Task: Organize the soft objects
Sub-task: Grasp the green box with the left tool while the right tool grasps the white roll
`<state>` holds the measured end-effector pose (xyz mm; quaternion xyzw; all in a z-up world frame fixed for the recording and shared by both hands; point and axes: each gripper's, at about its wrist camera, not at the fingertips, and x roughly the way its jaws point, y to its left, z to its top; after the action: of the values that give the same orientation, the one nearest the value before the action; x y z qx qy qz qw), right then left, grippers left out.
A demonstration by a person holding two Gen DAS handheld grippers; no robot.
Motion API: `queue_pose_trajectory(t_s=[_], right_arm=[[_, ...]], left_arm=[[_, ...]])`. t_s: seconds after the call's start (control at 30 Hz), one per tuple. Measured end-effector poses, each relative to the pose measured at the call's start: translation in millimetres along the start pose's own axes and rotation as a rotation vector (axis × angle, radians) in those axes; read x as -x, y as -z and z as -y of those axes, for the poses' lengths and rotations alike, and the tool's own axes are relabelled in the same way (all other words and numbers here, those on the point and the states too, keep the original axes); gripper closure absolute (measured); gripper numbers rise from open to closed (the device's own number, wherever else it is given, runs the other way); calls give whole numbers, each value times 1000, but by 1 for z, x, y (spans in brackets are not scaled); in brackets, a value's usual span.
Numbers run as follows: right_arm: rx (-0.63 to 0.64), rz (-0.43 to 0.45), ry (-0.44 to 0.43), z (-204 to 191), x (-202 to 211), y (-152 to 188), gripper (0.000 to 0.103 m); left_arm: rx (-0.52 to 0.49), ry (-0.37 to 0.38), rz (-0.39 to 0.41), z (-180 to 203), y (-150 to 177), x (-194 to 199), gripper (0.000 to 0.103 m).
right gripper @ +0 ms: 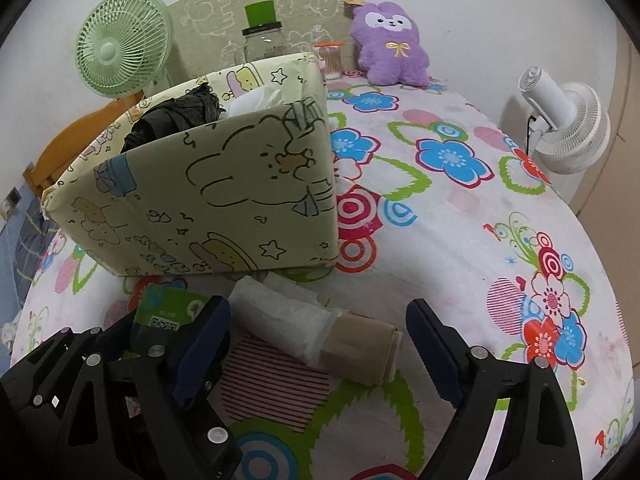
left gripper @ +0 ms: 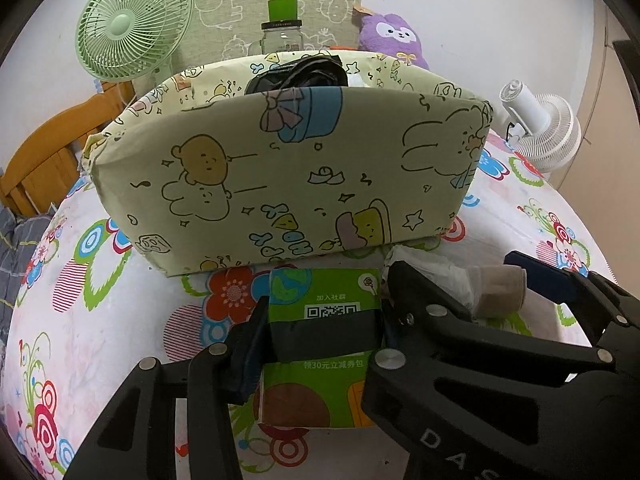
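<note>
Flowered bedding (right gripper: 460,240) is being used as the work surface. A green tissue pack (left gripper: 324,300) is being pinched by the left gripper (left gripper: 320,332). The right gripper (right gripper: 316,344) is being held spread around a tissue roll (right gripper: 320,332), untouched.

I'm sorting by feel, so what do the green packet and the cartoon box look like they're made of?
green packet: glossy printed plastic film, judging by its sheen and dented sides under the left gripper. cartoon box: matte printed fabric or paper, probably over stiff board, given its flat walls.

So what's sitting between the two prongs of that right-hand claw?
A white tissue roll with a beige cardboard end lies on the flowered sheet between the open right claw's prongs, untouched; the right wrist view shows it.
</note>
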<state>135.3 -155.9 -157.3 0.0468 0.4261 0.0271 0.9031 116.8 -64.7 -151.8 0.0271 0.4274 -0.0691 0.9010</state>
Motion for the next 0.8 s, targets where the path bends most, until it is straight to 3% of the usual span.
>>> queue_pose_trajectory(t_s=[0.2, 0.43, 0.8], right_arm=[[-10, -30, -47, -2, -2, 1, 22], [22, -42, -24, -12, 2, 6, 46], [30, -59, -48, -20, 8, 15, 73]], left_arm=[[-11, -5, -6, -1, 4, 4, 51], [-3, -9, -12, -5, 11, 9, 51], [20, -11, -12, -13, 20, 17, 51]])
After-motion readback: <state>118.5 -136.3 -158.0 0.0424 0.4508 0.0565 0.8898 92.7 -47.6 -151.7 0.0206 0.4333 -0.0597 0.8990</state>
